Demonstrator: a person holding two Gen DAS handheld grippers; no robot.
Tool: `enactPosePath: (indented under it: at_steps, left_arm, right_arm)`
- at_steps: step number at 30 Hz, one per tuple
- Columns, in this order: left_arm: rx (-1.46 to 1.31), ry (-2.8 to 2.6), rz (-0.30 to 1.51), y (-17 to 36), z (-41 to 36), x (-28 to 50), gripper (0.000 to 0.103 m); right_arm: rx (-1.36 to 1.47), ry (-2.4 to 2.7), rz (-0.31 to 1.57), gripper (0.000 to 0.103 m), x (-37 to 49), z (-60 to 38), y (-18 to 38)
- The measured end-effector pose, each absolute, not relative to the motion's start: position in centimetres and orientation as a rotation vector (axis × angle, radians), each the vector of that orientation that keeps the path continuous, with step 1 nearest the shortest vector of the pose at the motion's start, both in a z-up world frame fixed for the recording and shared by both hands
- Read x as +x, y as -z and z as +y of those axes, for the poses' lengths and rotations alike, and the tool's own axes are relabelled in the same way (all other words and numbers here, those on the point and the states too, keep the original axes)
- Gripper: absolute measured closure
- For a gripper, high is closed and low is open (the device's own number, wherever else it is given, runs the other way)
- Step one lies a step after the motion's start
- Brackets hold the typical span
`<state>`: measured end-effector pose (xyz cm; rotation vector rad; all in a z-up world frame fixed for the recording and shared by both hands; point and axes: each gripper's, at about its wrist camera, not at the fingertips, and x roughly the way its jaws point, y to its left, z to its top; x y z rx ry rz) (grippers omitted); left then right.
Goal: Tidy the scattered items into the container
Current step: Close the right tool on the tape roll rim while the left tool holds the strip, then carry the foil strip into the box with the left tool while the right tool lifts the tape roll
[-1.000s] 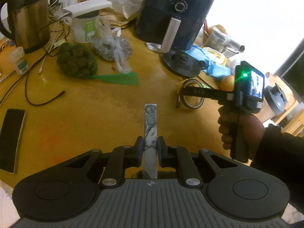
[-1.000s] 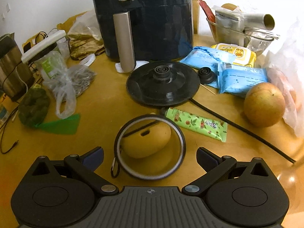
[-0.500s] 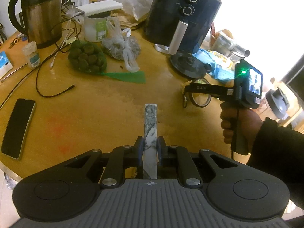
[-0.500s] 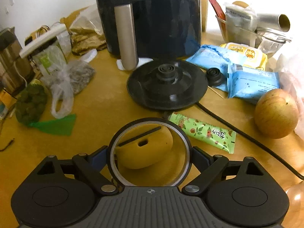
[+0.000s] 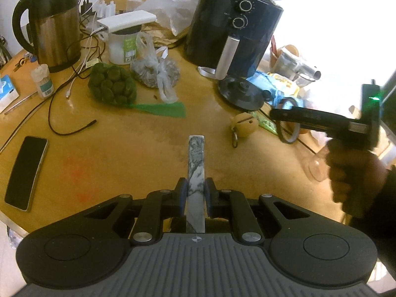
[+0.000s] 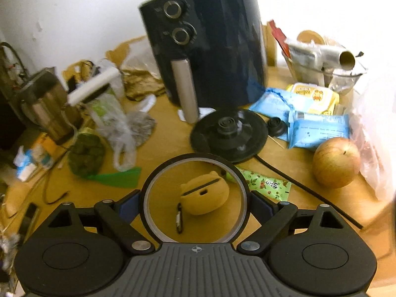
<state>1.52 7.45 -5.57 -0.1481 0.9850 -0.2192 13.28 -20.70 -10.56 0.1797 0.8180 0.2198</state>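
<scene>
In the left wrist view, the left tool (image 5: 194,195) is pinching fully closed on a flat marbled slab (image 5: 196,168), clamping its thin sides so that the slab is standing on edge, its long axis running straight out along the fingers toward the counter's (image 5: 138,153) far edge; it looks like the container's wall, though the rest is hidden. Over by the counter's right edge, the right tool (image 5: 284,117) is carrying a tape ring (image 5: 289,123) above the yellow earbud case (image 5: 243,125). In the right wrist view, the right tool (image 6: 195,204) is gripping the tape ring (image 6: 195,158) across its width, jaws wide, its opening facing down at the counter (image 6: 163,128), probably so it lifts clear of the earbud case (image 6: 204,193).
</scene>
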Motion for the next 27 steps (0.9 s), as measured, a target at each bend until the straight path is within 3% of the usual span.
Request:
enactPosePath:
  at_steps: [27]
  left_arm:
    - [-0.042, 0.614, 0.946, 4.8, 4.9, 1.1, 0.087]
  right_arm:
    - [0.114, -0.163, 0.674, 0.011, -2.8, -20.8, -0.4]
